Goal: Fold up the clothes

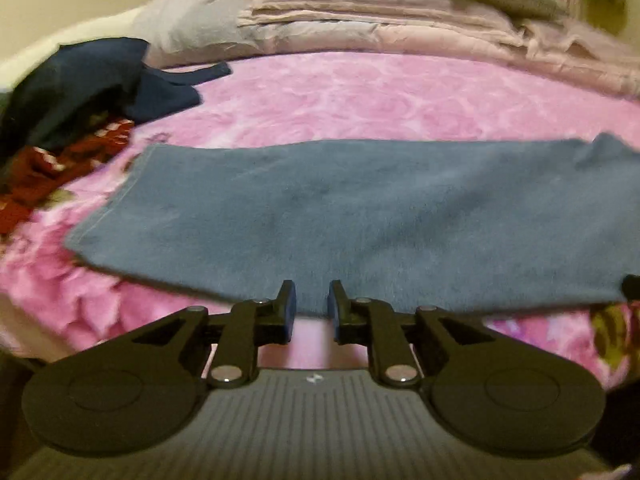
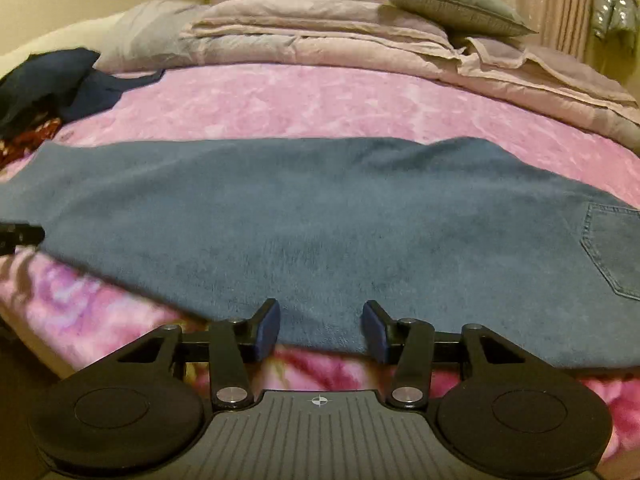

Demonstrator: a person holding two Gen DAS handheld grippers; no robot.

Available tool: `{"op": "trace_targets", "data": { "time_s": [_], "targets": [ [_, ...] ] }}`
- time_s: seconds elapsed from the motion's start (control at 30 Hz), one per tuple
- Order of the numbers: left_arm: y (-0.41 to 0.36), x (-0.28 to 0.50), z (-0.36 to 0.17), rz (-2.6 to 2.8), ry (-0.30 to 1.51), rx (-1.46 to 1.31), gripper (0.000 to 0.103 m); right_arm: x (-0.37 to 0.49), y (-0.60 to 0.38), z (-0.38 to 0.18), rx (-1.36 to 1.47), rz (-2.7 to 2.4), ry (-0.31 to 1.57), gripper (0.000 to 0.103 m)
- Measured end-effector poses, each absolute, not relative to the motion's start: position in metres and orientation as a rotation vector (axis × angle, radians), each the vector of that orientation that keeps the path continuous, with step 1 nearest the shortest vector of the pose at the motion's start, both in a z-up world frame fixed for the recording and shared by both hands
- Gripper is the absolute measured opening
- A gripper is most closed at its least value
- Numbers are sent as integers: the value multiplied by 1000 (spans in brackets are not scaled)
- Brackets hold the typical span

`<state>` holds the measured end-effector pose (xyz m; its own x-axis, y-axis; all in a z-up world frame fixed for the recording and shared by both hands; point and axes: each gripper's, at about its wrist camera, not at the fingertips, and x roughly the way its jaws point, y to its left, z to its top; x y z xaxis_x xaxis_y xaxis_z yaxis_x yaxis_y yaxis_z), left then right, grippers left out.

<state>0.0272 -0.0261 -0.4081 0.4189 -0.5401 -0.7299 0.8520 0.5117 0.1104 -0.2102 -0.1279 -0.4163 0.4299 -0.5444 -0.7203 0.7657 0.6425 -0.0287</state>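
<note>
A pair of blue jeans (image 1: 340,216) lies flat across the pink flowered blanket, folded lengthwise; a back pocket (image 2: 612,252) shows at the right end in the right wrist view, where the jeans (image 2: 300,232) fill the middle. My left gripper (image 1: 312,300) sits at the near edge of the jeans with its jaws a little apart and nothing between them. My right gripper (image 2: 320,324) is open wider at the same near edge, further right, empty. Each gripper's tip shows at the edge of the other's view.
A heap of dark navy clothes (image 1: 84,84) and a red patterned garment (image 1: 52,168) lies at the left. Folded pinkish quilts (image 1: 380,20) and a grey pillow (image 2: 452,4) are stacked along the far side by the curtain.
</note>
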Motion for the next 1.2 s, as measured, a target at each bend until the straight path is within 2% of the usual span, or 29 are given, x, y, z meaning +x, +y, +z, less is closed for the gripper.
{"op": "trace_targets", "data": {
  "time_s": [0.03, 0.13, 0.17, 0.2, 0.27, 0.43, 0.53, 0.83, 1.03, 1.2],
  "targets": [
    [-25, 23, -406, -912, 720, 520, 21, -214, -124, -414, 323, -833, 778, 49],
    [-18, 9, -394, -888, 753, 511, 26, -229, -120, -403, 368, -855, 776, 49],
    [-16, 3, -389, -885, 746, 514, 28, -236, -121, -395, 382, -879, 758, 54],
    [-14, -3, -384, -885, 733, 515, 29, -243, -122, -387, 394, -901, 740, 73],
    [-9, -14, -373, -886, 709, 517, 31, -257, -122, -372, 388, -935, 704, 89],
    [0, -46, -350, -910, 653, 522, 37, -292, -118, -338, 406, -990, 645, 89],
    [6, -64, -339, -934, 623, 530, 42, -314, -114, -326, 440, -1032, 628, 97],
    [26, -107, -321, -1006, 555, 546, 57, -362, -91, -306, 469, -1142, 613, 102],
    [36, -121, -314, -1024, 531, 543, 58, -384, -82, -296, 463, -1191, 597, 102],
    [42, -128, -305, -1050, 507, 522, 63, -400, -83, -290, 472, -1229, 587, 102]
  ]
}}
